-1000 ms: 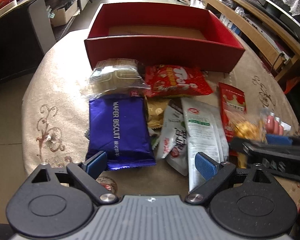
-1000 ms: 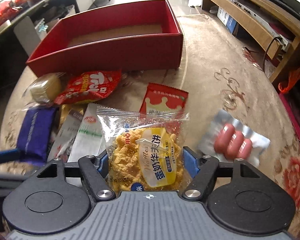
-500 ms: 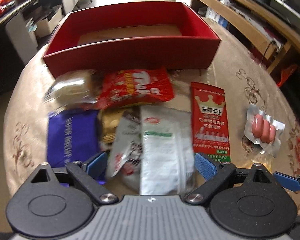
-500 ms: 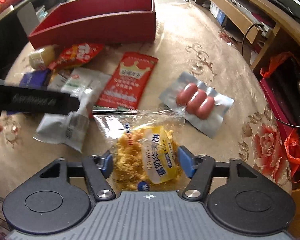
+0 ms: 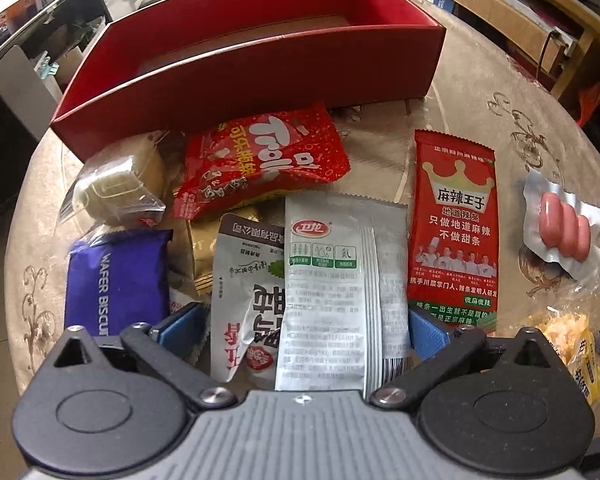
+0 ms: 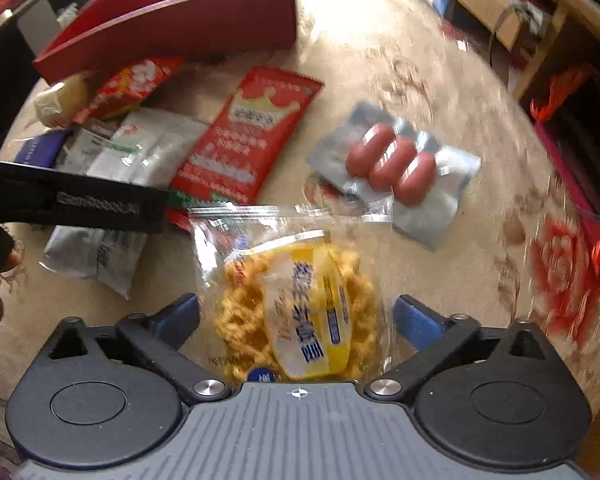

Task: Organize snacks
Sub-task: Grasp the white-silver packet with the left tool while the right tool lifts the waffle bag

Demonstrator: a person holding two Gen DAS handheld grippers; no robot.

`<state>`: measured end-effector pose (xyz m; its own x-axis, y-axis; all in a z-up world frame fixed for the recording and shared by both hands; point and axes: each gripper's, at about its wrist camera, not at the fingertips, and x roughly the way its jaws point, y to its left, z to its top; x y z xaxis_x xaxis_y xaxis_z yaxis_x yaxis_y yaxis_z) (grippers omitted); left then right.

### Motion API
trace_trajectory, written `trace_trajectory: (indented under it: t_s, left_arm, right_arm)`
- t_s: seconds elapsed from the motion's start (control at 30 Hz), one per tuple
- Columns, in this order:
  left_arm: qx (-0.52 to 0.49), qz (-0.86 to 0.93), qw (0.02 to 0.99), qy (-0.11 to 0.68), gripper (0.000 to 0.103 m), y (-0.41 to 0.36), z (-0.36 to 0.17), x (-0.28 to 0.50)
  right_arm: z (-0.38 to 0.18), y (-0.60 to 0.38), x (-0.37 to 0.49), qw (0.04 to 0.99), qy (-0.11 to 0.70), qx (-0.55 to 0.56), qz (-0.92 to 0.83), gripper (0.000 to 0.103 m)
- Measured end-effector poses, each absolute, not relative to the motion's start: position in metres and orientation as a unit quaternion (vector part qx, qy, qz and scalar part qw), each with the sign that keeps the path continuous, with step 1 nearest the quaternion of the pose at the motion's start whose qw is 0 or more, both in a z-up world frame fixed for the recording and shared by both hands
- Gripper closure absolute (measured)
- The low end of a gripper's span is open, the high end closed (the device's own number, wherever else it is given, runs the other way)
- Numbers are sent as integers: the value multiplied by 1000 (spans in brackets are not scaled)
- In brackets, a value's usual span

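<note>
Box: the red box [image 5: 260,76] stands at the far side of the table [image 5: 500,80]. What shows of its inside looks bare, so no snack seems to be put away yet.
Snacks: all lie on the table in front of the box.
Near the box: the red candy bag [image 5: 260,160] and a clear pack [image 5: 116,184] lie just beside its front wall.
Farther from the box: the blue wafer pack [image 5: 116,276], the white bags [image 5: 332,292], the red crown bag [image 5: 452,224] and the sausage pack [image 6: 396,168].
Waffle bag: the waffle bag [image 6: 296,308] lies far from the box, between the right tool's fingers.
Right gripper [image 6: 296,316]: its jaws are opening wide. The pads do not press the bag.
Left gripper [image 5: 304,328]: its jaws are opening wide too. The white bags lie between them, not pinched.
Done: it seems nothing so far.
Left to do: every snack likely has to go into the box.
</note>
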<state>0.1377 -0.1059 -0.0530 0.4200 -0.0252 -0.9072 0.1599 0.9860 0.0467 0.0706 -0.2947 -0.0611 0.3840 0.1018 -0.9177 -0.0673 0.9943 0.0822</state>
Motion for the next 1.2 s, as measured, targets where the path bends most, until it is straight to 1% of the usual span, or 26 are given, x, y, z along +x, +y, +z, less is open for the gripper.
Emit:
trace_trajectory:
  t_s: [0.13,0.17,0.2,0.23,0.27,0.3,0.33,0.4,0.47,0.63,0.73,0.87,0.9,0.93,0.97,1.0,1.03,1.1,1.17,1.2]
  left_arm:
    - [71,-71,835,541,1,-106,-53,140]
    - [73,-75,833,544,1,-106,-53,141]
    - [69,-73,830,548,2,-104,-52,140]
    - [63,-69,829,551,8,-103,-51,139]
    - [59,-70,830,551,14,-100,-46,134]
    - [53,-74,828,553,27,-98,-44,132]
    - [44,-75,825,558,42,-96,-42,129]
    - [30,-83,819,567,46,-91,-40,123]
    - [32,-83,818,568,48,-86,-37,114]
    - [29,-94,822,561,59,-72,-27,89]
    - [48,-90,827,553,60,-66,-22,73]
    - [69,-75,823,559,56,-67,-33,66]
    - [75,-72,822,560,49,-69,-37,68]
    - [83,-68,822,559,40,-72,-42,70]
    - [90,-62,827,552,33,-75,-43,72]
    - [99,-59,830,546,22,-77,-44,74]
    - [107,-58,832,541,17,-79,-46,77]
    - [108,-62,836,534,16,-81,-47,80]
    - [103,-72,838,531,23,-80,-46,80]
    - [102,-83,838,529,35,-80,-45,78]
  right_arm:
    - [-59,-294,72,826,562,16,40,1]
    - [-58,-293,70,827,561,12,37,5]
    - [-57,-293,66,830,557,3,33,13]
    - [-54,-292,62,832,554,-3,30,18]
    - [-53,-293,59,833,553,-3,27,19]
    - [-52,-295,56,833,553,4,28,21]
    - [-51,-297,53,833,552,11,28,21]
    - [-45,-295,45,842,539,6,28,22]
    - [-37,-292,39,849,527,6,35,22]
    - [-24,-290,37,860,509,14,42,22]
    - [-19,-287,37,861,506,14,45,22]
    - [-14,-279,37,863,503,11,52,22]
    - [-11,-277,38,864,501,12,54,22]
    - [-9,-276,39,865,499,14,55,22]
    - [-7,-275,40,866,497,17,56,22]
    - [-7,-274,41,866,496,19,55,22]
    - [-7,-274,43,866,497,21,55,22]
    - [-7,-273,46,863,501,22,56,22]
    - [-9,-272,48,861,505,21,54,22]
    - [-10,-273,49,860,507,22,53,22]
